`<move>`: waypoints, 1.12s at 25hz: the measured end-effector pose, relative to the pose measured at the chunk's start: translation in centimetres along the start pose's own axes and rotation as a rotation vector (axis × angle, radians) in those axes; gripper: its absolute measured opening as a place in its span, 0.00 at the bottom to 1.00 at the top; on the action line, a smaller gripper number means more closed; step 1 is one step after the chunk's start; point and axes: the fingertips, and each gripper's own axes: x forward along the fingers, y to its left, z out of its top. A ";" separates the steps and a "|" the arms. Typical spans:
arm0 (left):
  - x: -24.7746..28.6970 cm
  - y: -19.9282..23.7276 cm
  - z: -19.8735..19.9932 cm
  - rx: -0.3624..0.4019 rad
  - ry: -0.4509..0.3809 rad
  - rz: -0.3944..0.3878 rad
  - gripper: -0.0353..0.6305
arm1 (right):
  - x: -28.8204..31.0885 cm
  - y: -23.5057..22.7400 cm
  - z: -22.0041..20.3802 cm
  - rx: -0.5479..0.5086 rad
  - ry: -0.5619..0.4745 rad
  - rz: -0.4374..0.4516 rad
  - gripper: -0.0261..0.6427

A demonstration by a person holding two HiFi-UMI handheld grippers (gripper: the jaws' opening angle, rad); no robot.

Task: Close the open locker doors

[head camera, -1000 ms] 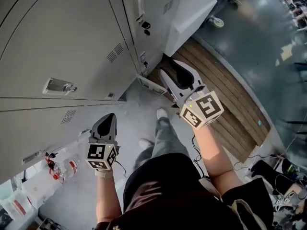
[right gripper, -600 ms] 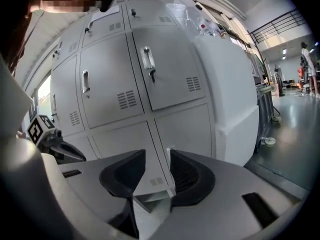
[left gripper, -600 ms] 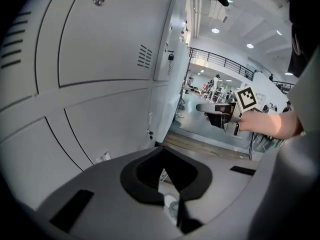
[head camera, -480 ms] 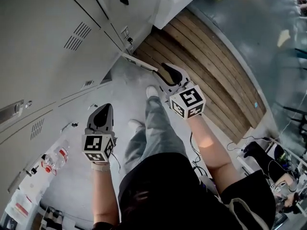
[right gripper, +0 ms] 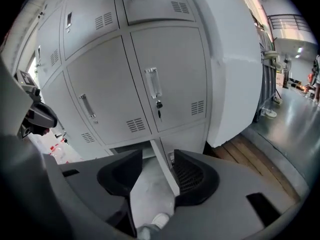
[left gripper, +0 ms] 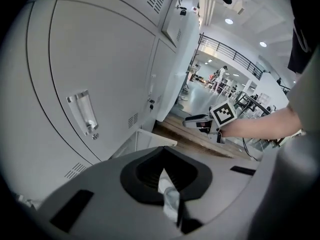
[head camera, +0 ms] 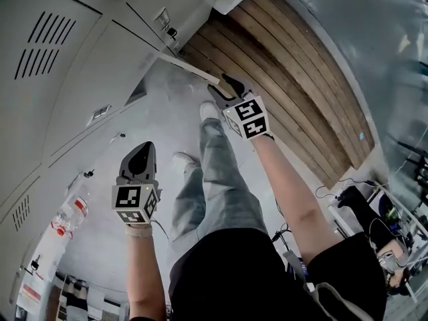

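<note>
In the bottom row of grey lockers [head camera: 60,65] one small door [head camera: 190,69] stands open and sticks out over the floor, seen edge-on. My right gripper [head camera: 219,85] hangs low, close to that door's free end. In the right gripper view the door [right gripper: 164,166] shows between the jaws but beyond them, and no pad touches it. The right gripper [right gripper: 156,156] is open and its jaws have just been opening. My left gripper [head camera: 140,146] hangs further left over the floor, fingers together, holding nothing. The left gripper view shows the left gripper [left gripper: 162,151] shut and the open door [left gripper: 150,139] ahead.
A plastic bottle [head camera: 67,216] with a red cap lies by the lockers at the left. The person's shoes [head camera: 208,111] stand just below the open door. A wooden floor strip [head camera: 287,65] runs to the right, and cables [head camera: 334,186] trail at the right edge.
Both grippers have sunk toward the floor, and the view has dropped to the bottom locker row. The right gripper has come down to the open door's end, and its jaws stand wider.
</note>
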 end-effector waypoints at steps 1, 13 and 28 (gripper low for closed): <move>0.4 0.1 -0.6 -0.002 0.010 -0.003 0.08 | 0.9 -0.3 -0.9 0.002 0.014 0.000 0.35; 5.2 1.6 -5.4 -0.004 0.089 -0.024 0.08 | 9.8 -3.9 -12.1 -0.027 0.222 0.017 0.41; 4.9 2.0 -11.4 -0.066 0.128 0.004 0.08 | 11.9 -3.0 -16.2 -0.032 0.262 0.028 0.41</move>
